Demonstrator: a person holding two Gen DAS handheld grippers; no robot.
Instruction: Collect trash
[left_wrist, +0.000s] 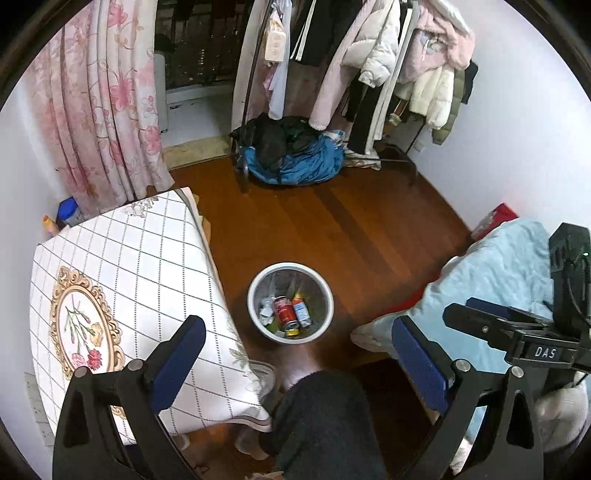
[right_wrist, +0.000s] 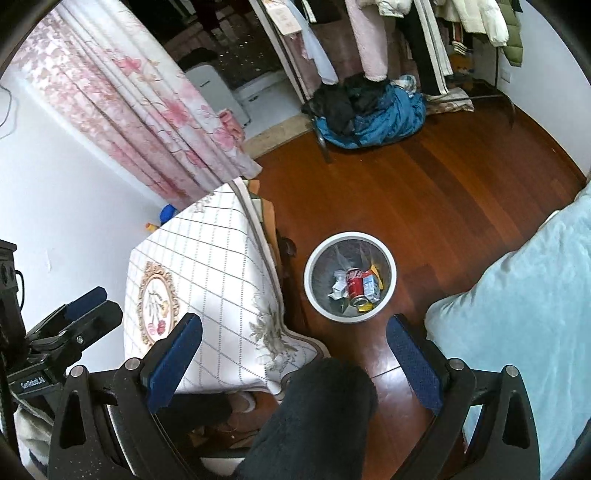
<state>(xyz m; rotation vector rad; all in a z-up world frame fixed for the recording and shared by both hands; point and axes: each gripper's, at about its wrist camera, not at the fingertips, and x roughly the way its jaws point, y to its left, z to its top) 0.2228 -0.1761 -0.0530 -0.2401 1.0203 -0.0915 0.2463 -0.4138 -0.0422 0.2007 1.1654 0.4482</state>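
A round white-rimmed trash bin (left_wrist: 255, 286) (right_wrist: 314, 258) stands on the wooden floor beside the table. Inside lie a red soda can (left_wrist: 284, 313) (right_wrist: 355, 286), a second can with a white and blue label (left_wrist: 301, 310), crumpled white paper (right_wrist: 338, 288) and yellow scraps. My left gripper (left_wrist: 299, 350) hovers high above the bin, open and empty. My right gripper (right_wrist: 293, 343) is also open and empty, held above and a little nearer than the bin. The right gripper's body shows at the right edge of the left wrist view, and the left gripper's body at the left edge of the right wrist view.
A table with a checked floral cloth (left_wrist: 122, 280) (right_wrist: 207, 266) stands left of the bin. A bed with a light blue blanket (left_wrist: 498, 280) (right_wrist: 524, 314) lies to the right. A clothes rack (left_wrist: 369, 66) and a heap of blue and black clothes (left_wrist: 291, 155) are at the back. A person's dark-clad leg (left_wrist: 321, 424) (right_wrist: 314, 417) is below.
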